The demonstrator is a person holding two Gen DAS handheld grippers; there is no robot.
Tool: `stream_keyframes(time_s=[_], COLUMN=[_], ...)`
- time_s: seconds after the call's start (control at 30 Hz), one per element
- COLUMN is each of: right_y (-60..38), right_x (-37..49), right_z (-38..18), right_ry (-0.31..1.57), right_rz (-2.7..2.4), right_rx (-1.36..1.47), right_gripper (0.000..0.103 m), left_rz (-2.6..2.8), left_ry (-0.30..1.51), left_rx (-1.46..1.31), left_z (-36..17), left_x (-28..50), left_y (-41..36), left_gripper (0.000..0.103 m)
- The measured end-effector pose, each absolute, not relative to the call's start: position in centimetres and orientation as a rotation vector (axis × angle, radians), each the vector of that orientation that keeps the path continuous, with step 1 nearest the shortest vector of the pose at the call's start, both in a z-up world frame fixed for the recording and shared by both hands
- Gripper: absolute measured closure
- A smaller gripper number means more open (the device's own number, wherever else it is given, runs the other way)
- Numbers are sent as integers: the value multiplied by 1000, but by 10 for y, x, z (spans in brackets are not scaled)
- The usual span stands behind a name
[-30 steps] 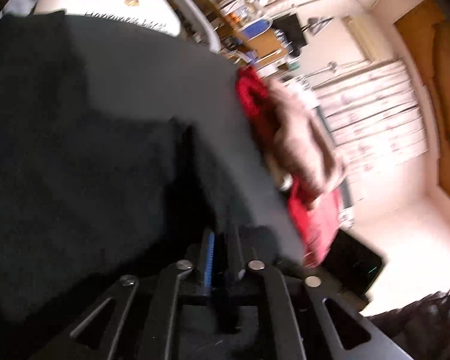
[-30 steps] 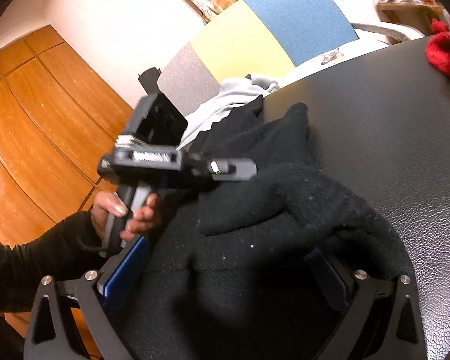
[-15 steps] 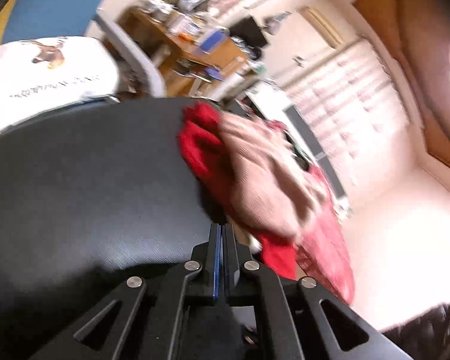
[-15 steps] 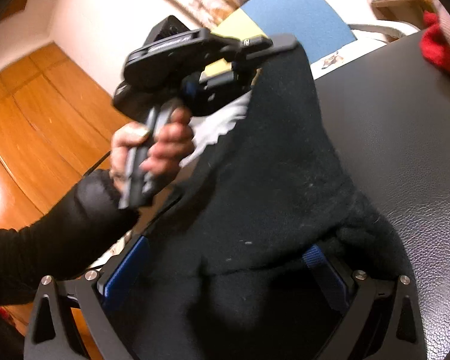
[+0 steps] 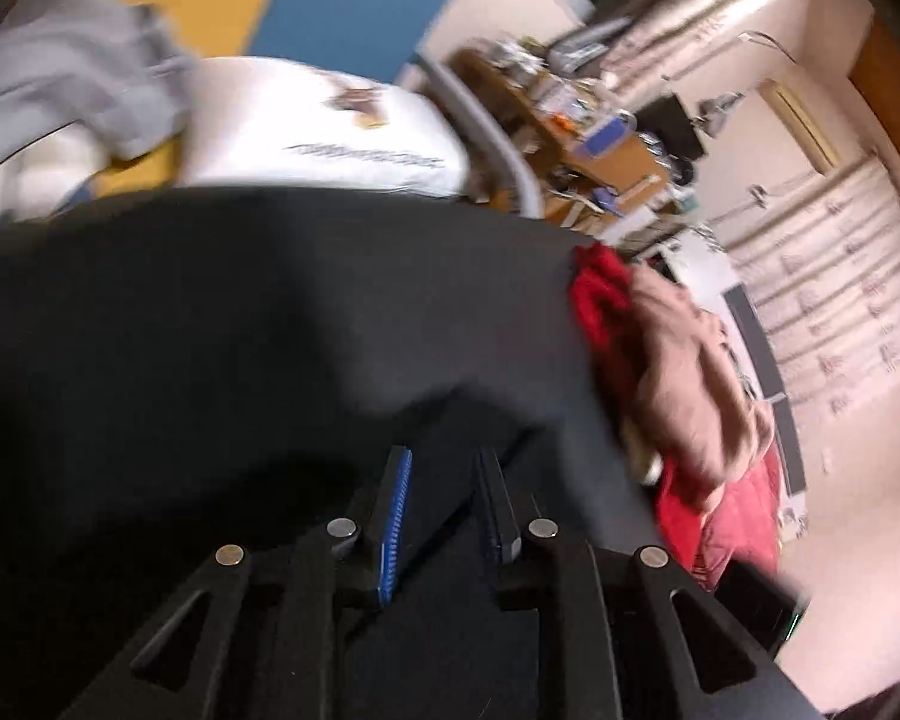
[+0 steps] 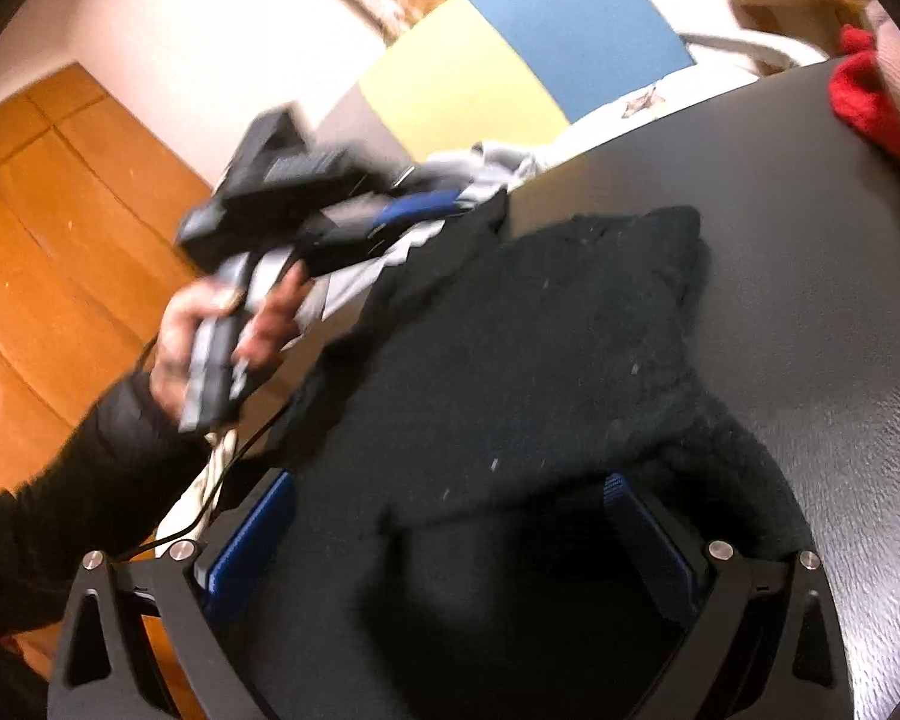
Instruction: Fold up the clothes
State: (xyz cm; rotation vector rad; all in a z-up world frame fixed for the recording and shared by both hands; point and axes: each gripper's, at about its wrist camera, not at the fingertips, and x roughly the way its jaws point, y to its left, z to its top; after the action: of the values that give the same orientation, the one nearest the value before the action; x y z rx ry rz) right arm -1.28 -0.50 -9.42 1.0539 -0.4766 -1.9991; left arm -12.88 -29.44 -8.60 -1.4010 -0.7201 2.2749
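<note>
Parting since before, left gripper [image 5: 444,480] fingers, black garment [image 6: 540,348] dropped flat

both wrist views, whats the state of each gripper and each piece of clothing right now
left gripper: open, fingers parted, nothing visibly between them
right gripper: open wide, black garment bunched between the fingers
black garment: crumpled, partly folded over on the black table
red garment: heaped at the table edge, unfolded
pink garment: lying on top of the red one, unfolded
grey garment: rumpled, beyond the table
</note>
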Motion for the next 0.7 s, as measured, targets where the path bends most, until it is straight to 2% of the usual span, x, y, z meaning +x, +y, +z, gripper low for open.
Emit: stream_keyframes(time_s=[0.17, 0.33, 0.53, 0.7], right_y=[14, -11, -59, -95], right_x=[-3, -17, -50, -55], right_z=[-68, -52, -60, -62], right_ry=[-452, -327, -233, 30], right_rz=[-1977, -2063, -2120, -2148], right_rx=[1030, 1037, 1110, 1116], right_gripper=[0, 0, 0, 0], left_rz=[2466, 2553, 2511, 2441], left_ry=[-945, -1013, -890, -789], left_rx=[-1428, -1410, -1453, -1431], left_z=[-98, -100, -120, -125], left_x=[-26, 40, 43, 30], left_y=[-397, -447, -425, -401], left_gripper=[77, 69, 67, 67])
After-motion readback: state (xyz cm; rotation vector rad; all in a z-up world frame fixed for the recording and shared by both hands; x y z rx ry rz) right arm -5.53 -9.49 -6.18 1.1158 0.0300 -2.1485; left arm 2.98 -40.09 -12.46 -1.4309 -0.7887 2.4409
